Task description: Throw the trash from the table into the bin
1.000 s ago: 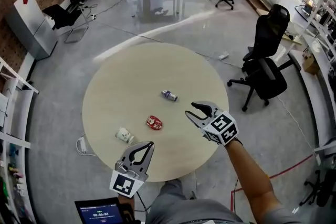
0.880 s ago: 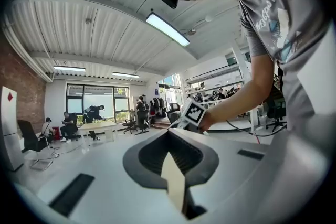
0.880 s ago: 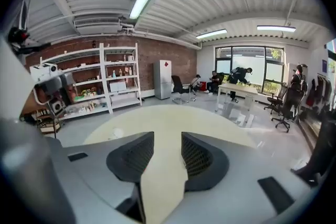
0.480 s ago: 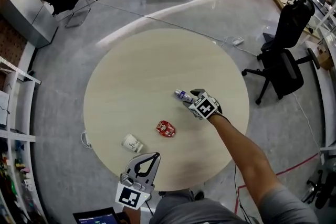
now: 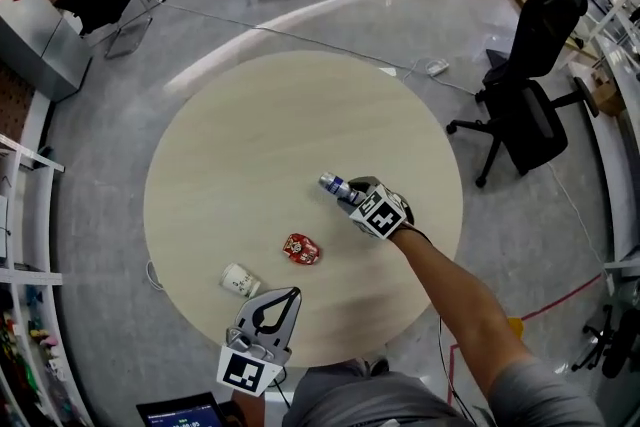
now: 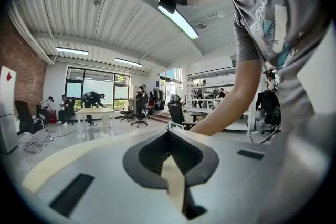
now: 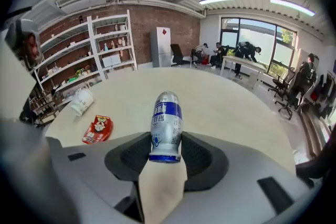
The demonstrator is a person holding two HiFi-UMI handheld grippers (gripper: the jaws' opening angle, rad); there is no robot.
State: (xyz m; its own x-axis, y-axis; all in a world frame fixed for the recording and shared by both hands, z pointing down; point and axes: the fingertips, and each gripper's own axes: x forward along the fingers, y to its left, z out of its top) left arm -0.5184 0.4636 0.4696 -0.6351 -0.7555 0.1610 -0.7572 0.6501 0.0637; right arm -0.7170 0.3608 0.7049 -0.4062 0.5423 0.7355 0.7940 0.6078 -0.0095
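Observation:
A small silver and blue bottle (image 5: 333, 184) (image 7: 167, 119) lies on the round beige table (image 5: 250, 125), right of its middle. My right gripper (image 5: 349, 194) (image 7: 166, 140) reaches down to it. Its jaws are closing, with the bottle's base between them and the pads against its sides. Left of the bottle lie a red wrapper (image 5: 301, 248) (image 7: 97, 129) and a crumpled white paper cup (image 5: 239, 281) (image 7: 81, 101). My left gripper (image 5: 286, 296) (image 6: 168, 132) hovers over the table's near edge, shut, with nothing in it.
A black office chair (image 5: 525, 95) stands right of the table. At the far left is a grey cabinet (image 5: 30, 25), with white shelves (image 5: 15, 215) along the left wall. A tablet (image 5: 190, 410) sits at the bottom edge. People sit by a far table (image 7: 239, 63).
My right gripper has dropped from above the near table edge onto the bottle, and its jaws now flank it. The left gripper has sunk slightly and stayed shut.

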